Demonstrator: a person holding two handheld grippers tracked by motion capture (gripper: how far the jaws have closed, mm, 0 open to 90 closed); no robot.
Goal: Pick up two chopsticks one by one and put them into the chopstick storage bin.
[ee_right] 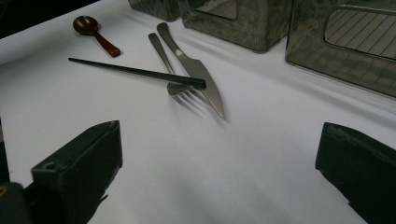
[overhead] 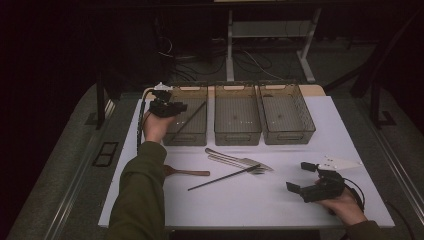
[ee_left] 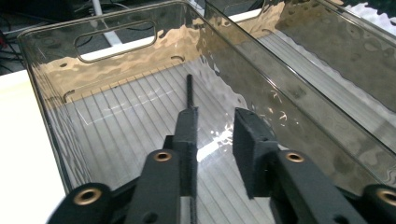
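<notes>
Chopstick in bin (ee_left: 190,91): a thin black stick lying lengthwise in the left bin, running from under the left gripper's jaws away toward the far wall. It lies against the inner face of one jaw; the other jaw stands clear of it.
Left gripper (ee_left: 215,128): held over the left bin, pointing down into it. The jaws are parted by a narrow gap, and the pads do not clamp the stick. Whether the stick rests fully on the bin floor cannot be told from this angle.
Left bin (overhead: 200,90): clear, ribbed floor, handle slot in the far wall. Free floor lies on both sides of the jaws; the long side walls stand near on each side.
Middle bin (overhead: 237,135): just beside the left bin, wall near wall.
Right bin (overhead: 295,136): next in the row, farthest from the left gripper.
Right gripper (overhead: 302,178): resting low at the near right of the table, jaws spread wide, nothing between them. Bare white table (ee_right: 243,177) lies directly ahead of its jaws.
Second chopstick (ee_right: 135,72): ahead of the right gripper, lying across the fork, its thick end beside the knife blade.
Fork (ee_right: 173,79): tines toward the right gripper.
Knife (ee_right: 196,70): beside the fork, touching it.
Spoon (ee_right: 93,33): beyond the chopstick, well apart from the right gripper.
</notes>
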